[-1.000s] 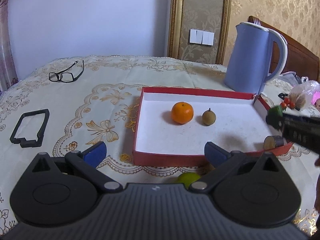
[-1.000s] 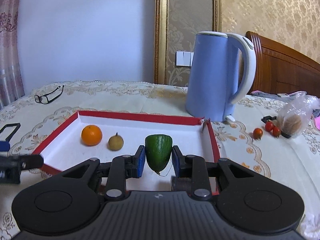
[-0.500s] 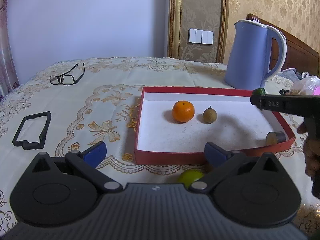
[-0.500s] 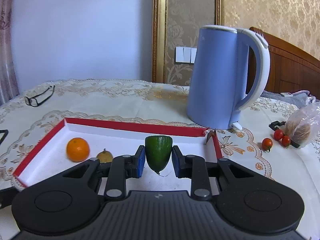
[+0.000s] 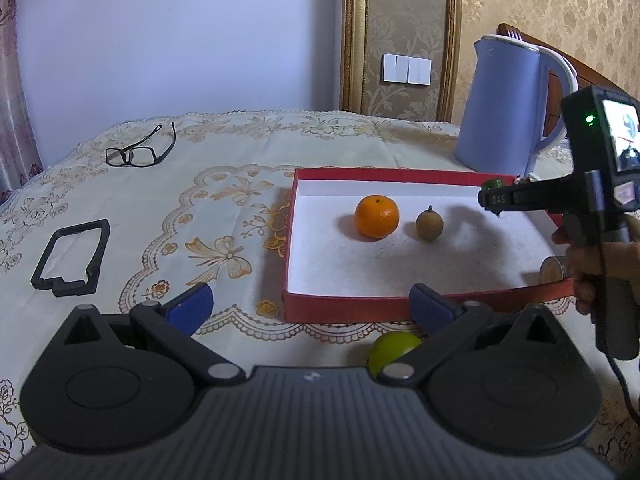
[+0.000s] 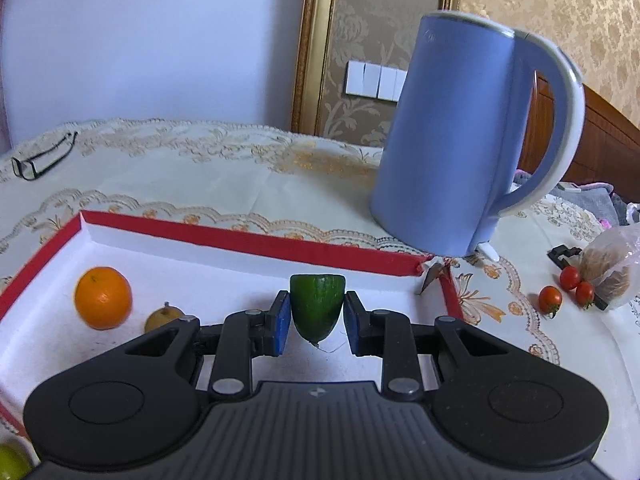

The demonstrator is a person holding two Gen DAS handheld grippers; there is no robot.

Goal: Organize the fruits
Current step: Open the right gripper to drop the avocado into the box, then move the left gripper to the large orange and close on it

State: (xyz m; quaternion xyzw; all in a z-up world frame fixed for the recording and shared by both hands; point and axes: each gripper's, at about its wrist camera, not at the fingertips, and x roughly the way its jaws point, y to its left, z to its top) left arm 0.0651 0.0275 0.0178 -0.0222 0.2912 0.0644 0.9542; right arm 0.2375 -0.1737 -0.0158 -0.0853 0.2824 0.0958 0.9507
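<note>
A red-rimmed white tray holds an orange and a small brown fruit. My right gripper is shut on a green cucumber piece and holds it above the tray's right part; it shows from the side in the left wrist view. My left gripper is open and empty in front of the tray's near edge. A green lime lies on the cloth just below it, also at the right wrist view's corner.
A blue kettle stands behind the tray's right corner. Cherry tomatoes and a plastic bag lie to the right. Glasses and a black frame lie on the left. A small cylinder sits in the tray's near right corner.
My right gripper has moved forward and up over the tray toward the kettle, still holding the cucumber piece. My left gripper has stayed open and shifted only slightly.
</note>
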